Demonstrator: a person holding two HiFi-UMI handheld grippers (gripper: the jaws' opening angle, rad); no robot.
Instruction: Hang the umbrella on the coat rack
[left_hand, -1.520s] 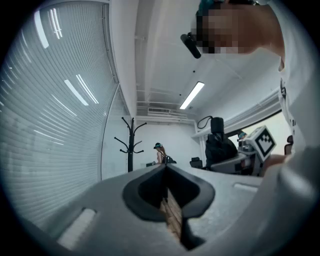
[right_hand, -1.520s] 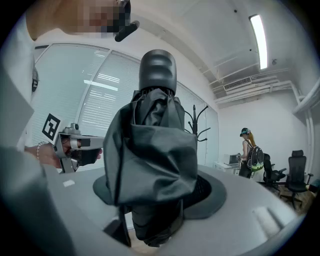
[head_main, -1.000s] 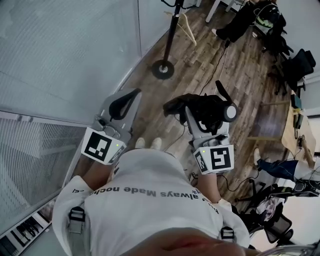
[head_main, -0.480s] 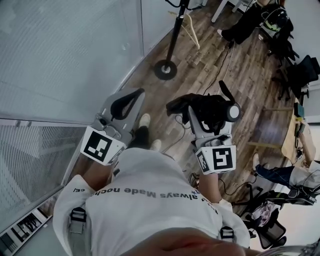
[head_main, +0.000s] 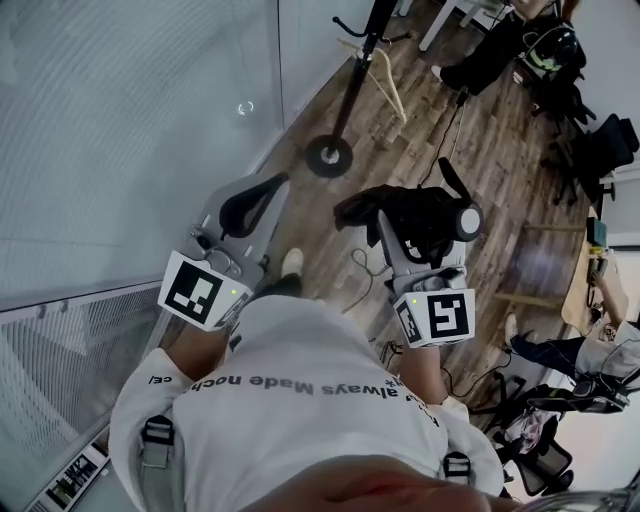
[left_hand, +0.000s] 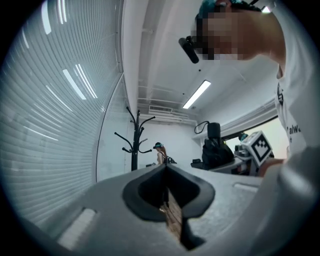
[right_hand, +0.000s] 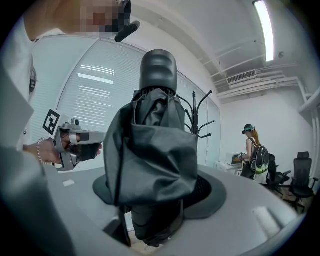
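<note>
My right gripper (head_main: 420, 228) is shut on a folded black umbrella (head_main: 410, 212), whose rounded handle (head_main: 466, 222) sticks out to the right. In the right gripper view the umbrella (right_hand: 152, 145) stands upright between the jaws of the right gripper (right_hand: 160, 192) and fills the middle. The left gripper (head_main: 268, 188) is shut and holds nothing; its jaws meet in the left gripper view (left_hand: 166, 169). The black coat rack (head_main: 352, 75) stands ahead on the wood floor on a round base (head_main: 328, 156). It also appears beyond the jaws as the coat rack (left_hand: 134, 145) and behind the umbrella as the coat rack (right_hand: 201, 117).
A glass wall with blinds (head_main: 130, 120) runs along the left. A wooden hanger (head_main: 385, 78) hangs on the rack. Cables (head_main: 365, 265) lie on the floor. A person with a backpack (right_hand: 254, 152) stands at the far end, near office chairs (head_main: 600, 140).
Both grippers have been carried forward together toward the coat rack as the person steps. The rack base sits lower in the head view. Neither grip has changed.
</note>
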